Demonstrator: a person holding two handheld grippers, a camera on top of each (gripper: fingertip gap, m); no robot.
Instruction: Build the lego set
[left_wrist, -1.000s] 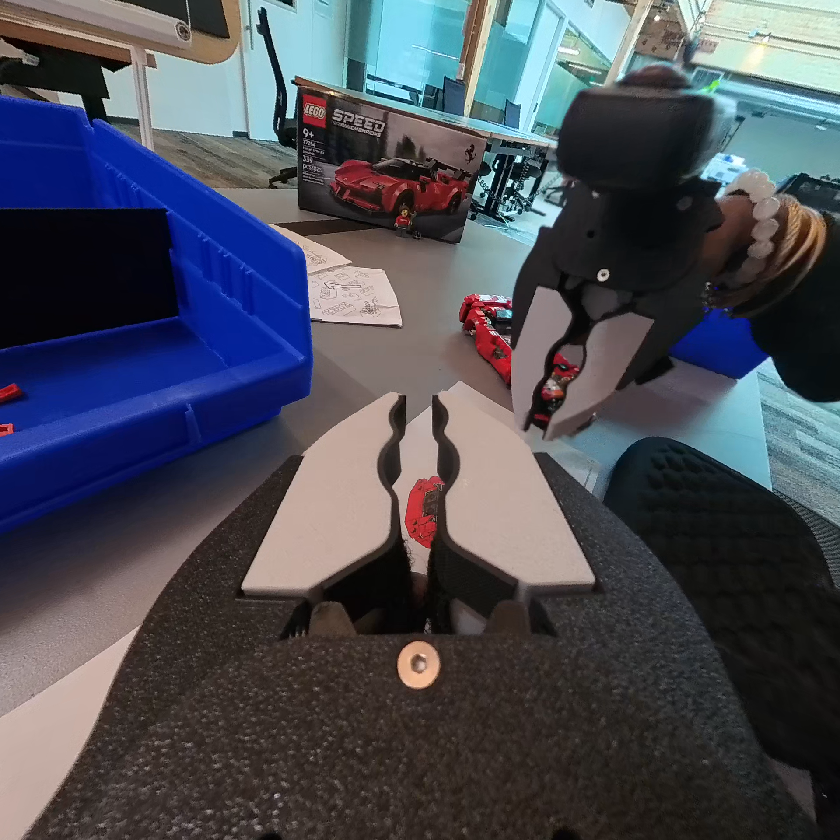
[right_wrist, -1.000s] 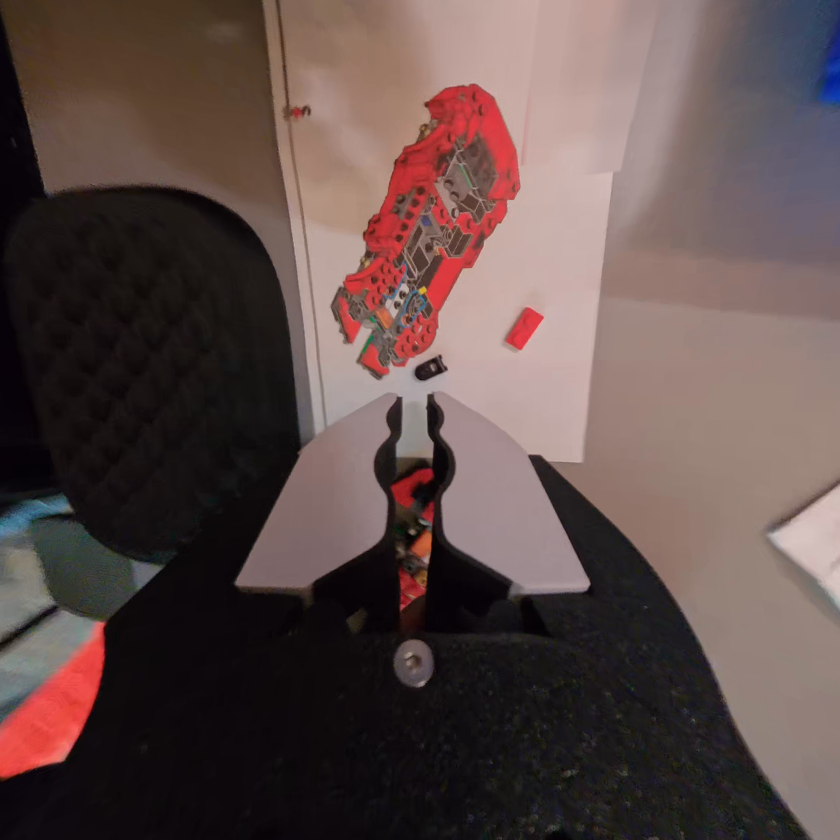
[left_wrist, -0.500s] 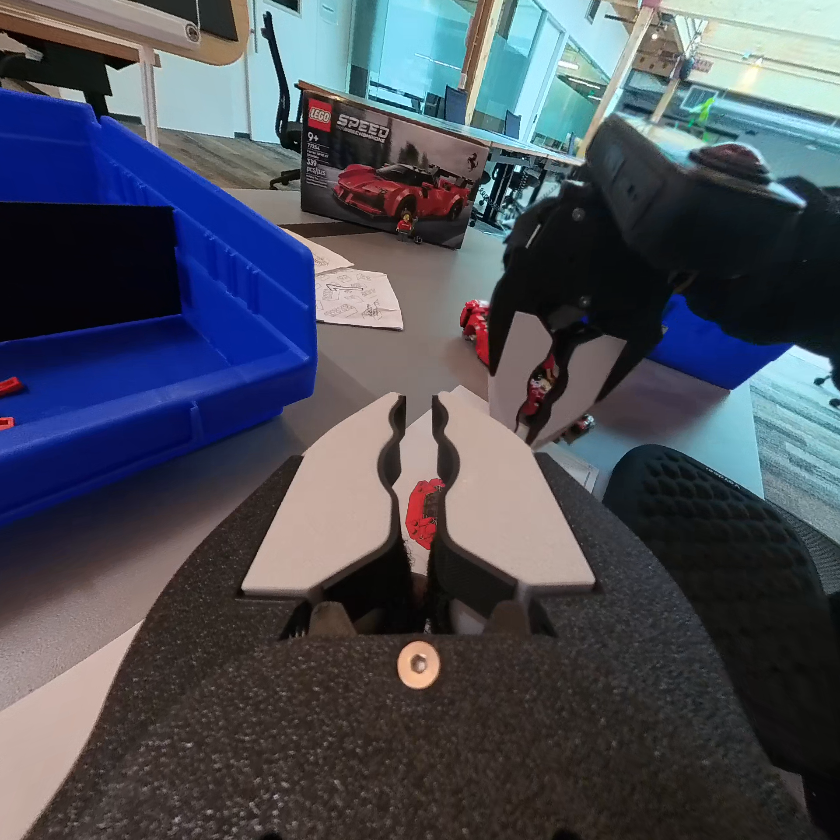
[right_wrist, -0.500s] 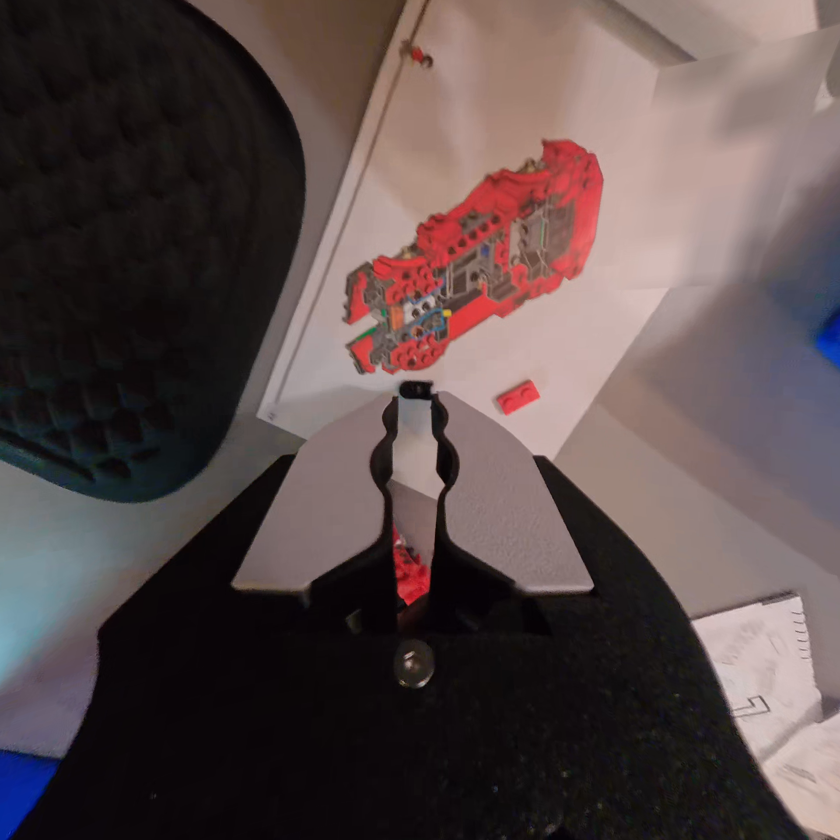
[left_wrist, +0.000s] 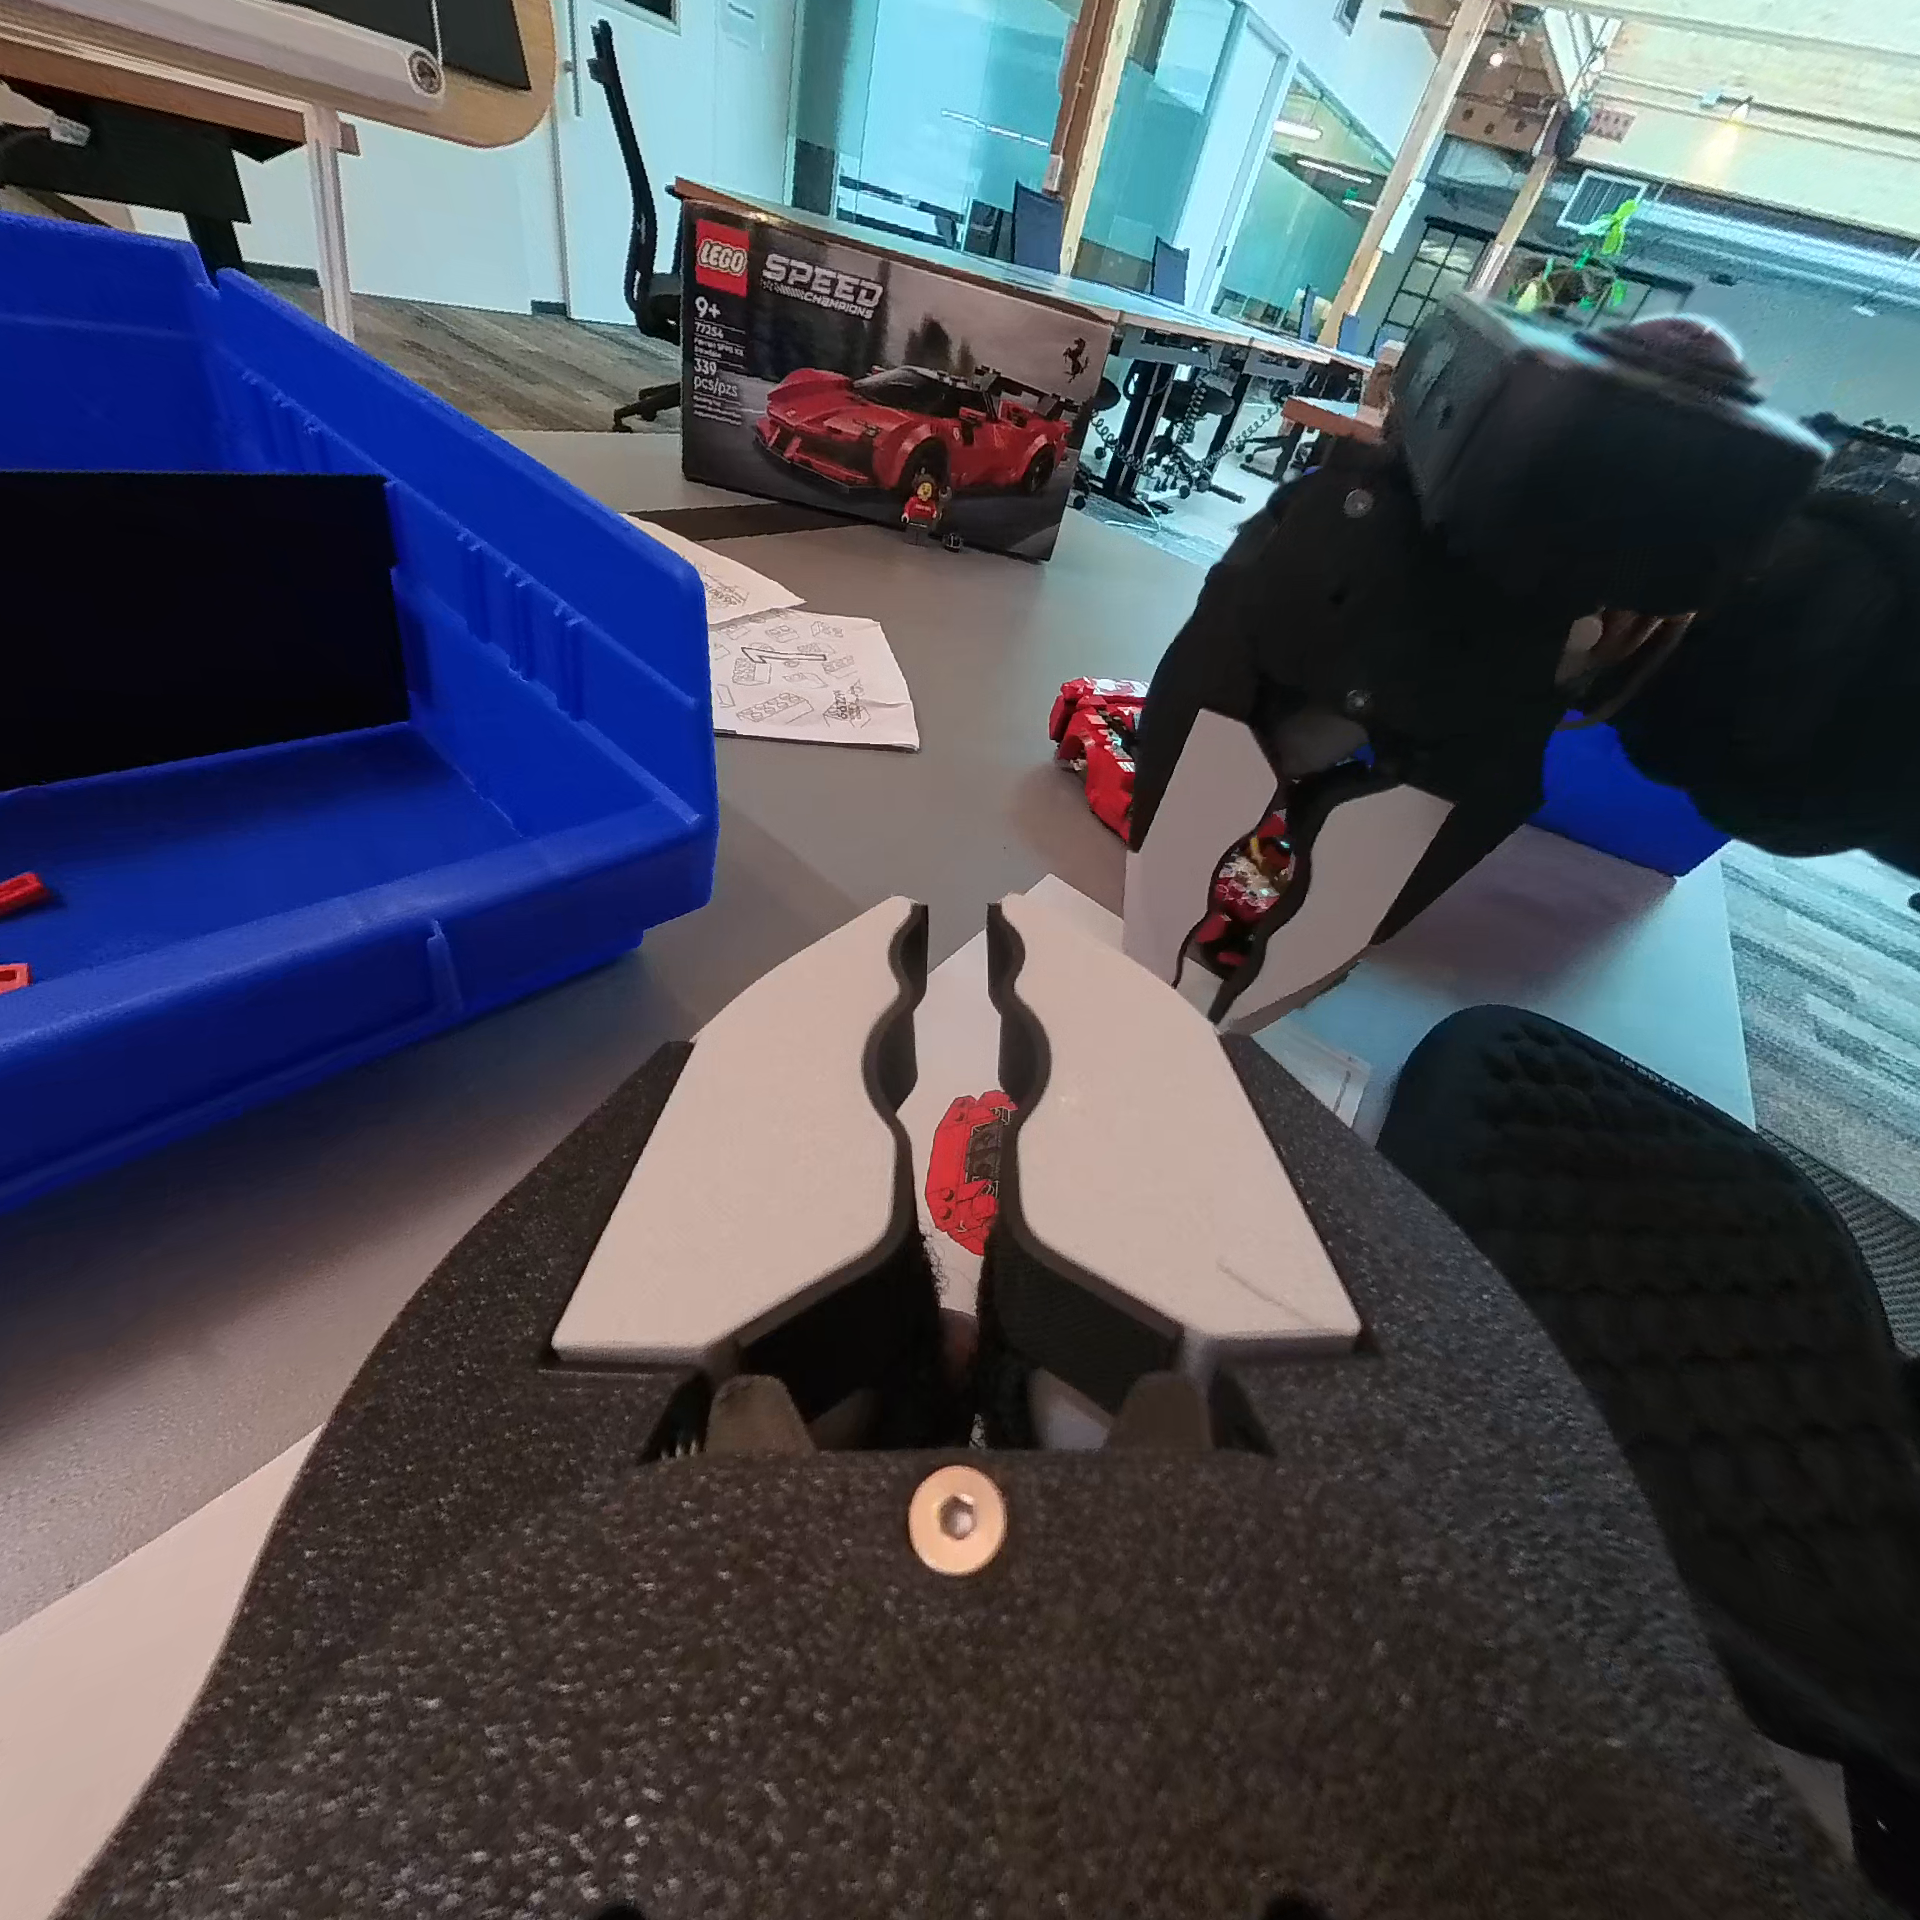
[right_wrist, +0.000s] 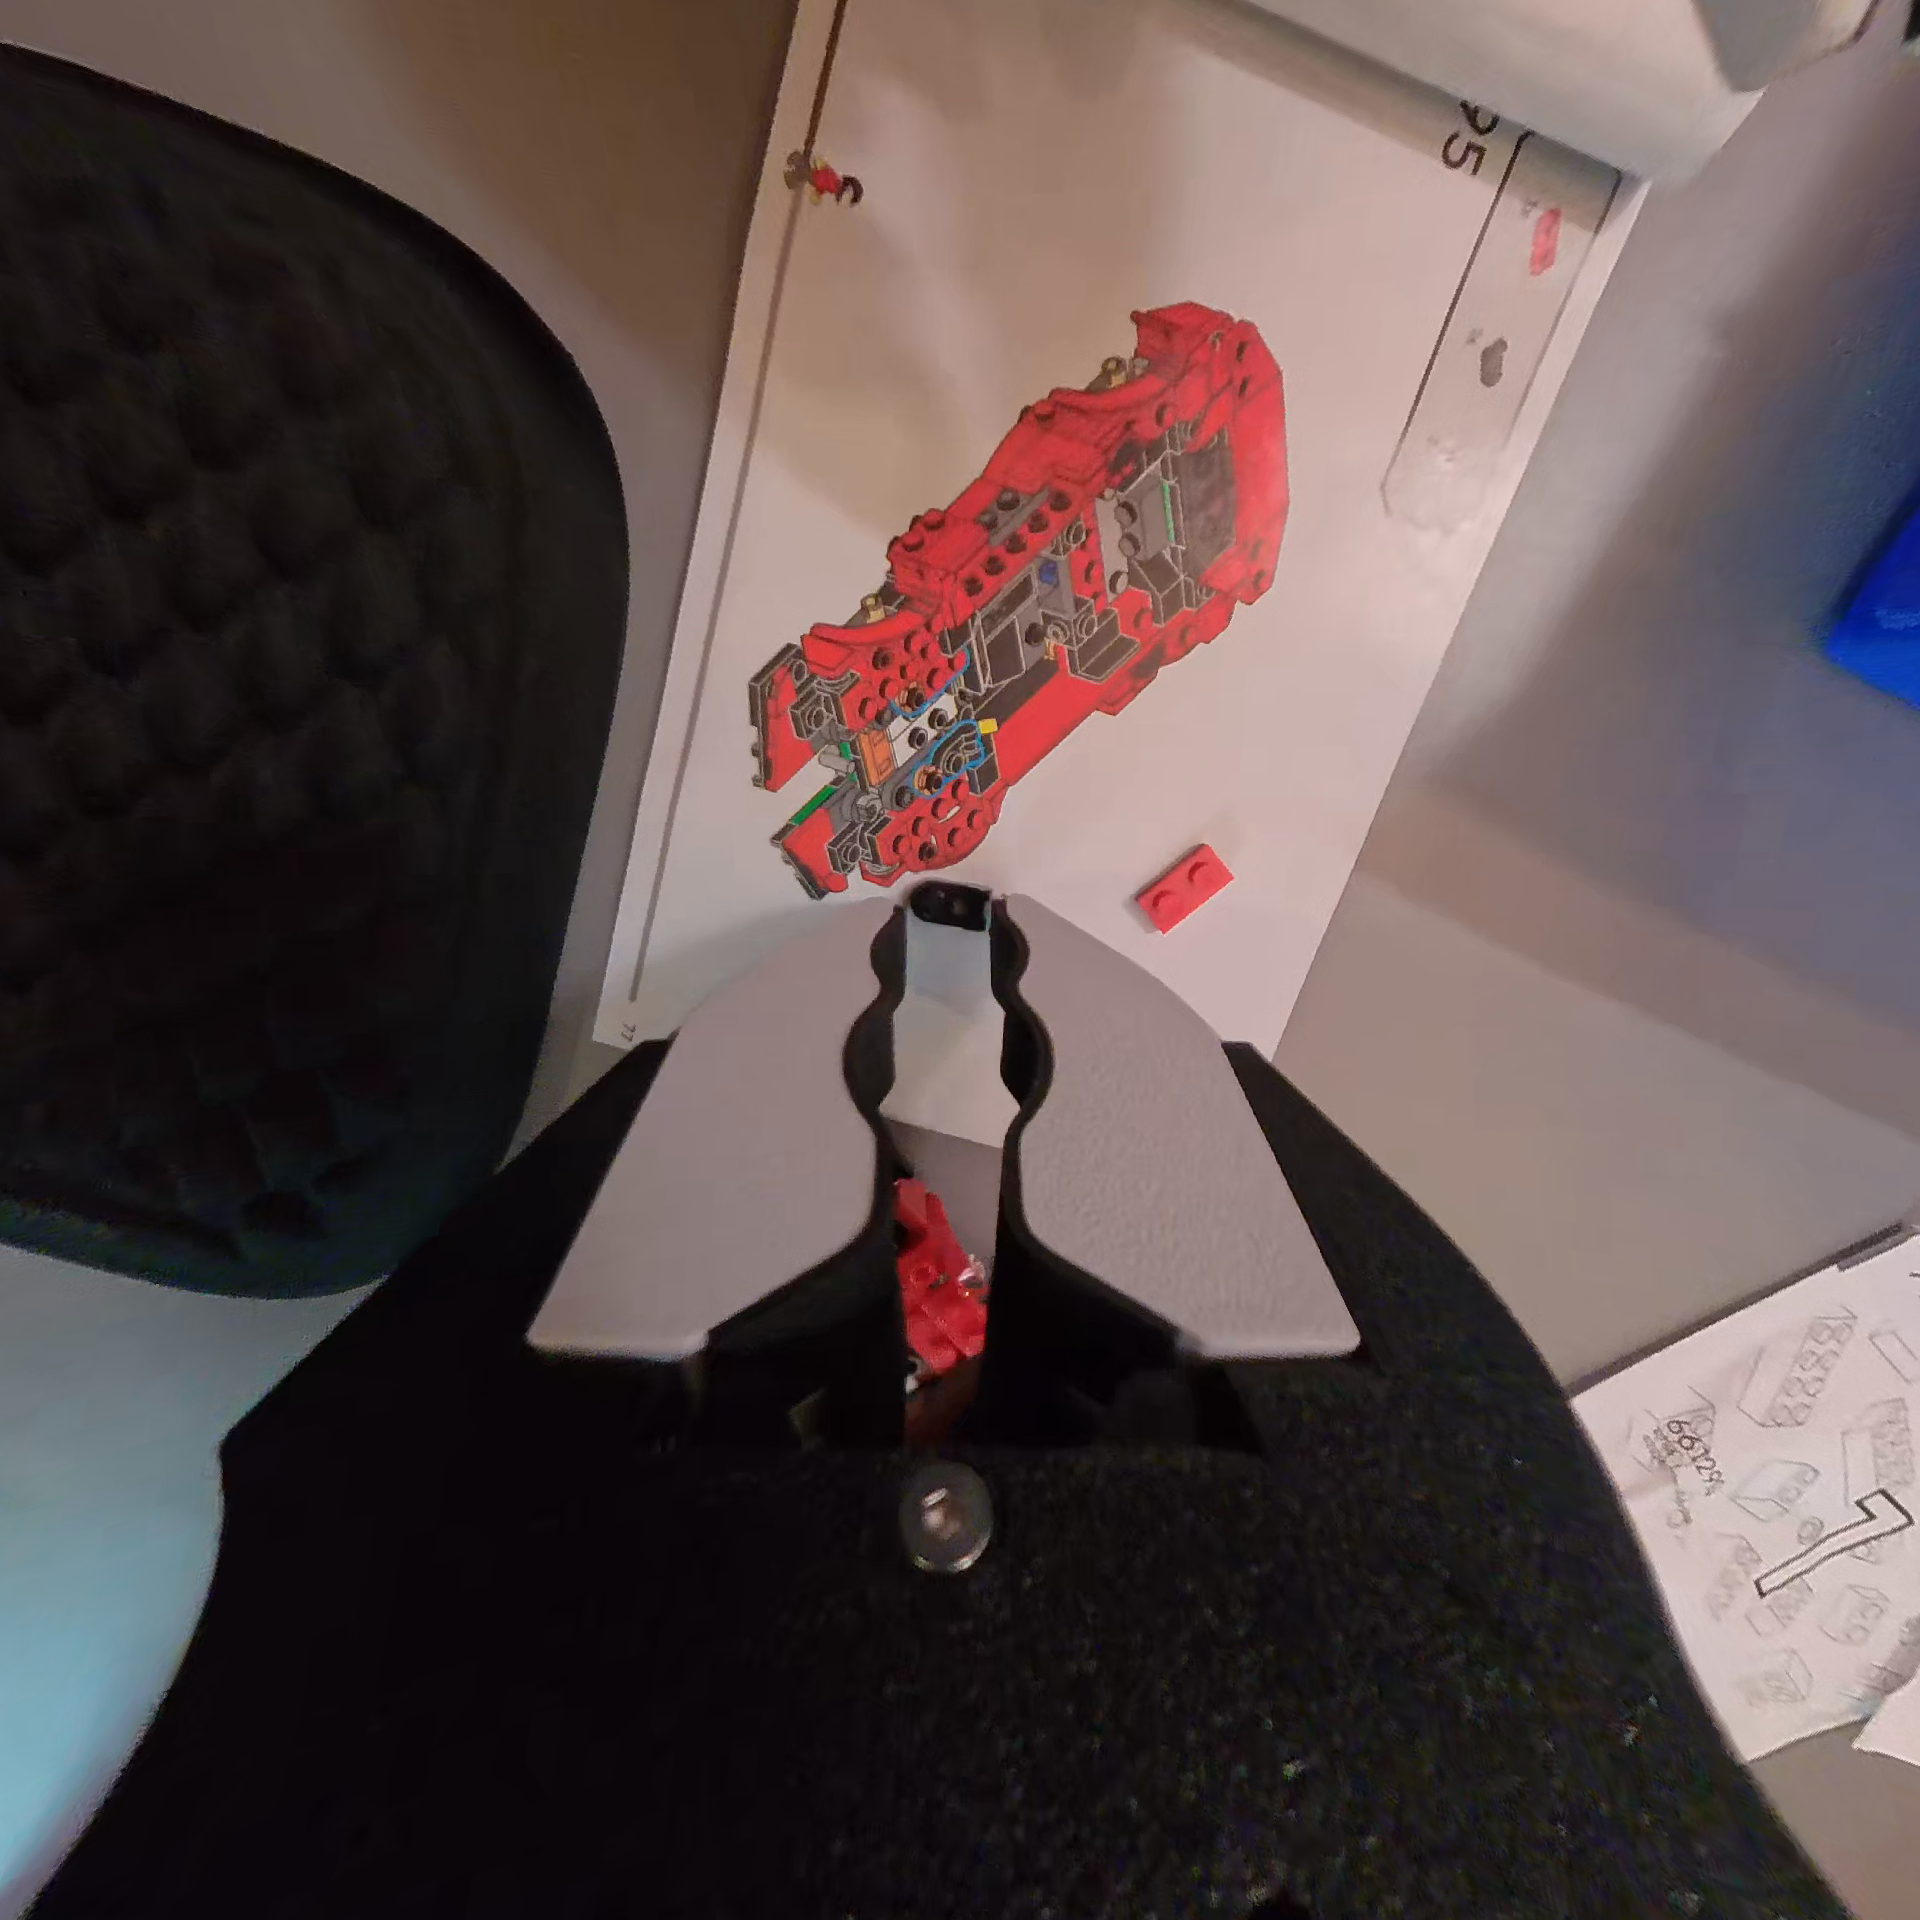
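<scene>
My right gripper (right_wrist: 948, 914) points down at the white instruction page (right_wrist: 1195, 260). Its tips sit on either side of a small black piece (right_wrist: 943, 900) and close on it. A red two-stud plate (right_wrist: 1184, 888) lies on the page just right of the tips. The page's printed red car drawing (right_wrist: 1039, 623) lies beyond them. The partly built red car (left_wrist: 1091, 727) lies on the grey table behind the right gripper (left_wrist: 1205, 987). My left gripper (left_wrist: 954, 914) hovers over the page with its jaws nearly together and nothing between them.
A big blue bin (left_wrist: 416, 831) with a few small red pieces (left_wrist: 21, 894) stands at the left. The set's box (left_wrist: 883, 416) stands at the back, with loose printed sheets (left_wrist: 810, 675) before it. A second blue bin (left_wrist: 1600, 800) is at the right. A black chair back (left_wrist: 1662, 1299) is at the table's edge. My hands' fingertips stand some 12 centimetres from each other.
My right gripper has tilted down and moved onto the small black piece, its jaws a little wider than a second ago. My left gripper has stayed in place.
</scene>
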